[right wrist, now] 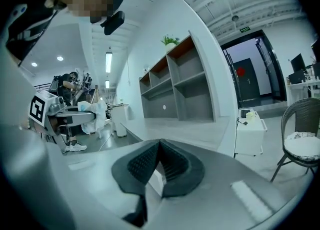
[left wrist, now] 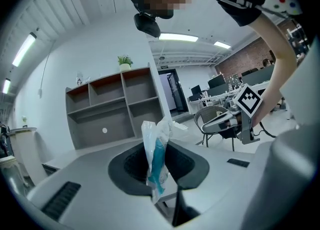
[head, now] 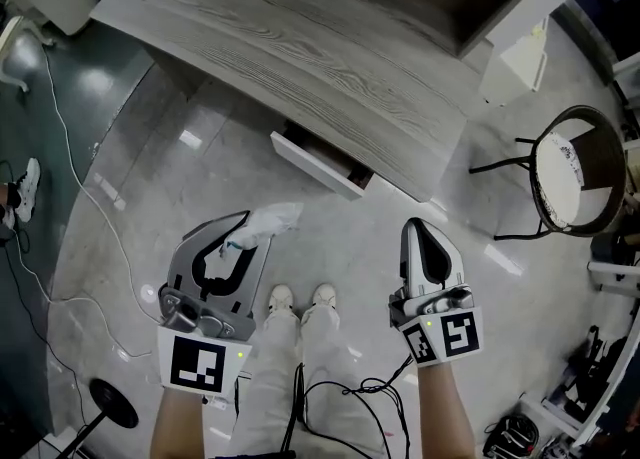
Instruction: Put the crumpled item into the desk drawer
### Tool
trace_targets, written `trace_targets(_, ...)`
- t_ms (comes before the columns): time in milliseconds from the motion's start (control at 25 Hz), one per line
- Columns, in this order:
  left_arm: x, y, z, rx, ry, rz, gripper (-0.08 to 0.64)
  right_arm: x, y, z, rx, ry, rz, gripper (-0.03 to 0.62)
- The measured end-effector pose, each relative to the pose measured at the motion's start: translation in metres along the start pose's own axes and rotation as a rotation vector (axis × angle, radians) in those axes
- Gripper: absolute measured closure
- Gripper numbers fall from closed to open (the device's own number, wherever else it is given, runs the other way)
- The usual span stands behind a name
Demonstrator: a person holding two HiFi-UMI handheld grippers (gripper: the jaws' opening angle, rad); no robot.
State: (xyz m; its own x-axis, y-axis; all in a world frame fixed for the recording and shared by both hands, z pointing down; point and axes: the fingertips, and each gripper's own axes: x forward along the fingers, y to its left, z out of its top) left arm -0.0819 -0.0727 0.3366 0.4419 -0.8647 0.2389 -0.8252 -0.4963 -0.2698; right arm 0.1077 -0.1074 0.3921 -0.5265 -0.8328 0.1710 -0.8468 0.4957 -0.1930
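Observation:
A crumpled white and teal plastic wrapper (head: 262, 221) sticks out of my left gripper (head: 243, 237), which is shut on it; in the left gripper view the wrapper (left wrist: 156, 159) stands pinched between the dark pads. My right gripper (head: 418, 229) is shut with nothing in it, its pads meeting in the right gripper view (right wrist: 159, 166). Both grippers hang above the floor in front of the grey wooden desk (head: 300, 37). The desk's white drawer (head: 315, 162) stands pulled out a little, just beyond the two grippers. The right gripper view also shows the wrapper (right wrist: 93, 113) at far left.
A round wicker chair (head: 570, 172) stands at the right. A small white cabinet (head: 520, 62) sits beside the desk's right end. Cables trail over the floor at the left (head: 75, 177). A grey shelf unit (left wrist: 117, 106) rises behind the desk. The person's feet (head: 300, 299) are between the grippers.

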Motion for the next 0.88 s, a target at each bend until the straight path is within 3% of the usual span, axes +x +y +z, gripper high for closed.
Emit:
trace_targets(160, 0.014, 0.0, 0.004, 0.038, -0.008, -0.008, 0.491, -0.007, -0.004, 0.011, -0.008, -0.014, -0.018, 0.583)
trace_targets(320, 0.038, -0.003, 0.004, 0.158, -0.014, -0.024, 0.491, -0.012, -0.007, 0.015, -0.015, -0.018, -0.025, 0.583)
trace_targets(600, 0.081, -0.012, -0.02, 0.44, 0.039, -0.058, 0.492, -0.02, -0.021, 0.011, 0.01, -0.015, -0.052, 0.583)
trace_targets(880, 0.118, -0.028, -0.059, 0.768, 0.114, -0.155, 0.492, -0.03, -0.039, 0.005, 0.033, -0.011, -0.099, 0.583)
